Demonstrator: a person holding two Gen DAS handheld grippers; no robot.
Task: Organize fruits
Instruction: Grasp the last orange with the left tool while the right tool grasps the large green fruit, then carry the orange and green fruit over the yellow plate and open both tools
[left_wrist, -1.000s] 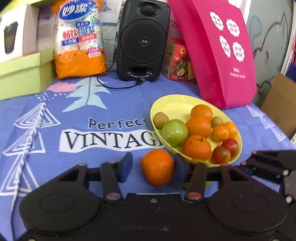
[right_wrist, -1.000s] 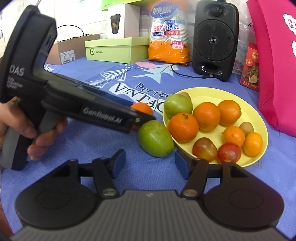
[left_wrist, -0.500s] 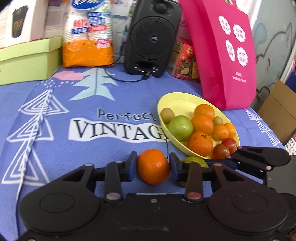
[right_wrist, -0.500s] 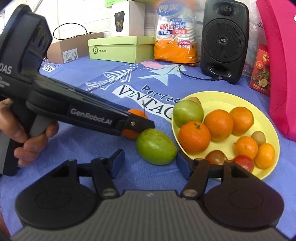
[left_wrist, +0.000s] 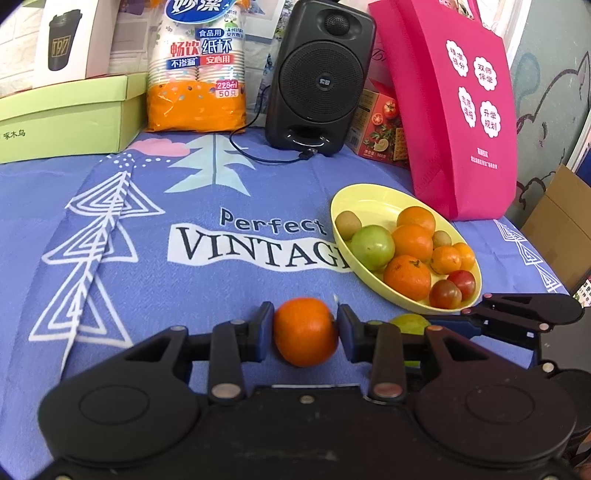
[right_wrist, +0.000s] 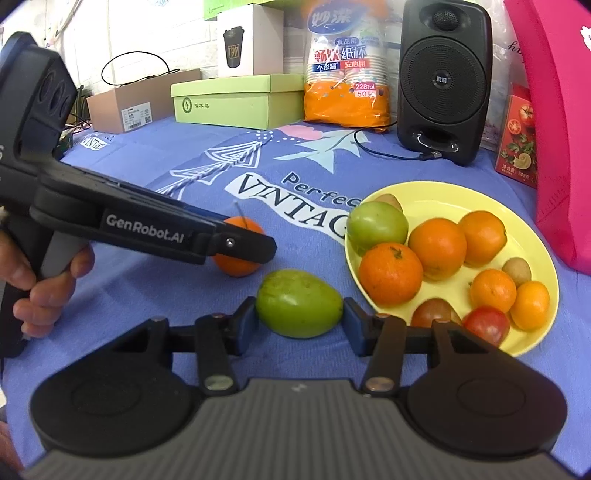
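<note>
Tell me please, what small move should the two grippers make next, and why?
Probably lift both fruits a little and carry them toward the yellow plate. The left gripper has its fingers against both sides of the orange, and the right gripper closes around the green fruit. Both fruits appear to rest on the blue cloth beside the plate.
</note>
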